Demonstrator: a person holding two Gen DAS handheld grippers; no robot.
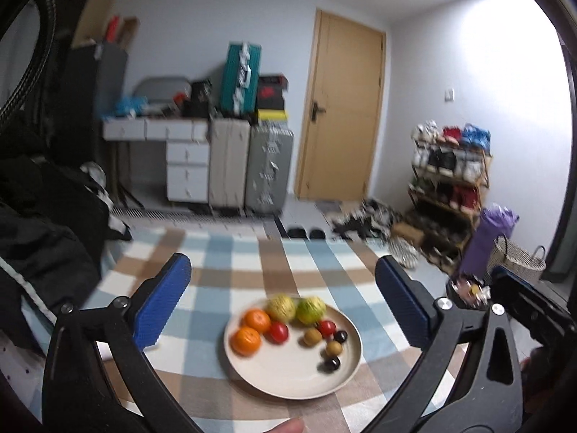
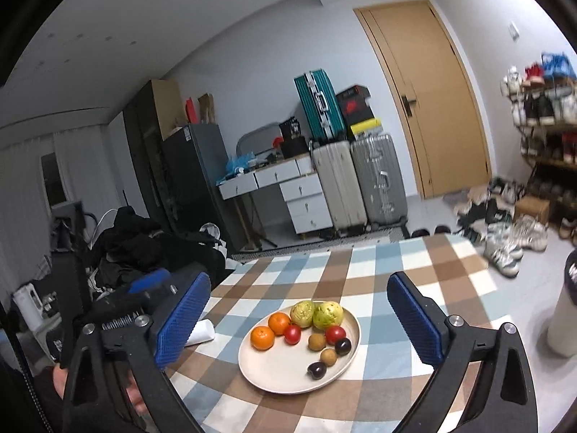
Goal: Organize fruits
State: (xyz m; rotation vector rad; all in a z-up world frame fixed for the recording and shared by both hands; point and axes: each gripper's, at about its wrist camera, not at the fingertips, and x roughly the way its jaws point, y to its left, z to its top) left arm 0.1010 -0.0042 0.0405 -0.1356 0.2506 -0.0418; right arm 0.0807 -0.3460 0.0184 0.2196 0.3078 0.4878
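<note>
A beige plate [image 1: 277, 379] [image 2: 274, 371] sits on a checked tablecloth [image 1: 223, 259] [image 2: 360, 274]. On it lie two oranges [image 1: 252, 330] [image 2: 270, 330], two green-yellow fruits [image 1: 295, 308] [image 2: 317, 313], two red tomatoes [image 1: 278, 332] [image 2: 293, 333], two brown fruits [image 1: 312, 336] [image 2: 317, 342] and two dark plums [image 1: 331, 363] [image 2: 317, 370]. My left gripper [image 1: 283, 288] is open and empty, above the plate's near side. My right gripper [image 2: 299, 310] is open and empty, above the plate. The other gripper shows at each view's edge.
A white paper roll [image 2: 202, 332] lies on the cloth left of the plate. A pale cylinder [image 2: 564, 321] stands at the right. Suitcases [image 1: 249, 166], a drawer desk [image 1: 180, 158], a door [image 1: 342, 108], a shoe rack [image 1: 450, 180] and dark clothes [image 1: 43, 223] surround the table.
</note>
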